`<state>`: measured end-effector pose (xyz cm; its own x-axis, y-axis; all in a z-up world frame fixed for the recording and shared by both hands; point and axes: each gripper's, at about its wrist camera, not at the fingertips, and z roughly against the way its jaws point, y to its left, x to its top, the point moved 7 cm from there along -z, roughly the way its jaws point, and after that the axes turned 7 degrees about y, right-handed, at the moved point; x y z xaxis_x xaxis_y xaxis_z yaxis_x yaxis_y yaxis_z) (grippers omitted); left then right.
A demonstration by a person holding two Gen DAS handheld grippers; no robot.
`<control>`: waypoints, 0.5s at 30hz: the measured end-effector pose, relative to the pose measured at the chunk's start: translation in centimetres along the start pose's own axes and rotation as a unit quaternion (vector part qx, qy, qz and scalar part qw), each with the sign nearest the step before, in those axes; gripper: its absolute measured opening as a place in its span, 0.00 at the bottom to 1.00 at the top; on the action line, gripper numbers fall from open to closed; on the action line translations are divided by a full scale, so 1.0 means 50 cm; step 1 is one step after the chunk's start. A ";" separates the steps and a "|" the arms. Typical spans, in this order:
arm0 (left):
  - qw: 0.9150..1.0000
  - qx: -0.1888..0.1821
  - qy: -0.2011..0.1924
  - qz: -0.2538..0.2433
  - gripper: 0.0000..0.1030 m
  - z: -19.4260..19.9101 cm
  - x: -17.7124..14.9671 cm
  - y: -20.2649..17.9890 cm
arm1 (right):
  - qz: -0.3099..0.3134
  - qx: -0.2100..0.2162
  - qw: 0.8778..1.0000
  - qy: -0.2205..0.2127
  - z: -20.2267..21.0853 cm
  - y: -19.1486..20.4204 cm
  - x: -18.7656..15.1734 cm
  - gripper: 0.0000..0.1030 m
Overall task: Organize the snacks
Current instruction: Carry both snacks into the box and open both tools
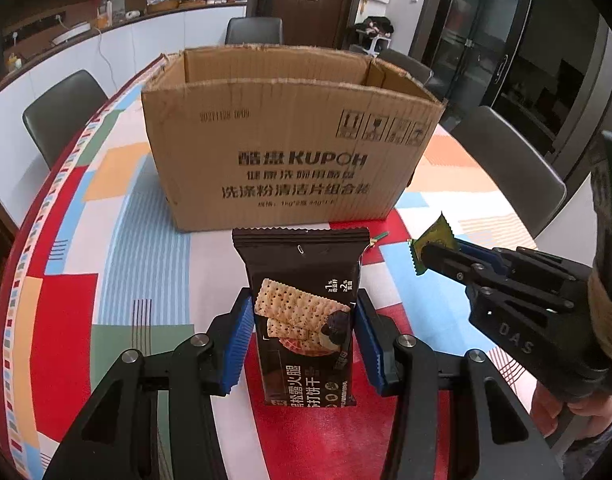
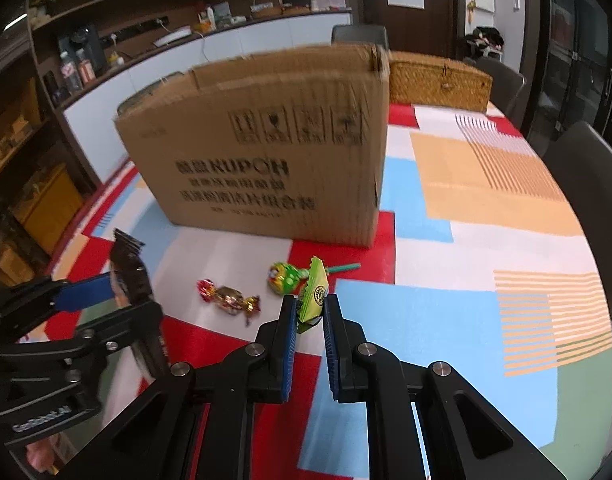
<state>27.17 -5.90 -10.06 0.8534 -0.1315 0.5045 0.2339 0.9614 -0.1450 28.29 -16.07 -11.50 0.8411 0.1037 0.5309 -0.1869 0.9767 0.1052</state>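
My left gripper [image 1: 303,322] is shut on a dark cracker packet [image 1: 303,308], held upright above the table; the same left gripper [image 2: 105,292] and cracker packet [image 2: 129,276] show at the left of the right wrist view. My right gripper [image 2: 310,314] is shut on a small green snack sachet [image 2: 314,294], lifted off the table; in the left wrist view the right gripper [image 1: 424,258] carries the sachet [image 1: 436,240] at the right. An open cardboard box [image 1: 289,132] stands behind both. A green lollipop [image 2: 285,276] and a gold-wrapped candy [image 2: 229,298] lie on the tablecloth.
The table wears a patchwork cloth [image 2: 486,184] of red, blue, orange and white. A woven basket [image 2: 438,80] stands behind the box at the right. Dark chairs [image 1: 61,116] ring the table. A person's hand [image 1: 554,412] holds the right gripper.
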 end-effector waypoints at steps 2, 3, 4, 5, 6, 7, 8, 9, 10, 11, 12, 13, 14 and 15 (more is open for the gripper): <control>1.000 -0.003 -0.009 0.000 0.46 0.015 0.005 -0.001 | 0.003 0.004 1.000 -0.011 0.018 0.006 0.010 0.14; 1.000 -0.004 -0.013 -0.001 0.46 0.022 0.006 -0.003 | 0.005 0.005 1.000 -0.018 0.031 0.011 0.015 0.14; 1.000 -0.005 -0.018 -0.001 0.46 0.030 0.009 -0.004 | 0.006 0.007 1.000 -0.023 0.036 0.010 0.022 0.14; 1.000 -0.005 -0.023 -0.002 0.46 0.037 0.012 -0.004 | 0.007 0.009 0.999 -0.031 0.047 0.014 0.029 0.14; 1.000 -0.005 -0.028 -0.002 0.46 0.046 0.015 -0.004 | 0.009 0.010 0.999 -0.037 0.056 0.016 0.035 0.14; 0.999 -0.006 -0.034 -0.003 0.46 0.056 0.019 -0.005 | 0.010 0.011 0.999 -0.043 0.065 0.020 0.040 0.14; 0.999 -0.006 -0.040 -0.004 0.46 0.065 0.024 -0.005 | 0.012 0.013 0.999 -0.049 0.073 0.022 0.044 0.14; 0.999 -0.006 -0.045 -0.004 0.46 0.073 0.028 -0.005 | 0.014 0.014 0.998 -0.055 0.082 0.025 0.049 0.14; 0.999 -0.006 -0.051 -0.005 0.46 0.081 0.032 -0.005 | 0.016 0.015 0.998 -0.061 0.090 0.028 0.056 0.14; 0.998 -0.006 -0.057 -0.005 0.46 0.090 0.037 -0.005 | 0.018 0.015 0.997 -0.068 0.099 0.031 0.062 0.14; 0.998 -0.006 -0.063 -0.004 0.46 0.101 0.040 -0.004 | 0.019 0.015 0.997 -0.073 0.103 0.031 0.067 0.14; 0.998 -0.006 -0.067 -0.005 0.46 0.108 0.045 -0.004 | 0.021 0.015 0.997 -0.079 0.110 0.034 0.073 0.14; 0.997 -0.006 -0.072 -0.005 0.46 0.116 0.052 -0.003 | 0.022 0.016 0.996 -0.084 0.116 0.035 0.079 0.14; 0.997 -0.006 -0.076 -0.006 0.46 0.121 0.054 -0.003 | 0.023 0.016 0.995 -0.091 0.124 0.038 0.087 0.14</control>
<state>26.64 -4.93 -3.52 0.7702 -0.1034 0.6294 0.2500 0.9568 -0.1486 28.43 -14.95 -3.80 0.7259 0.1087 0.6792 -0.2412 0.9649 0.1034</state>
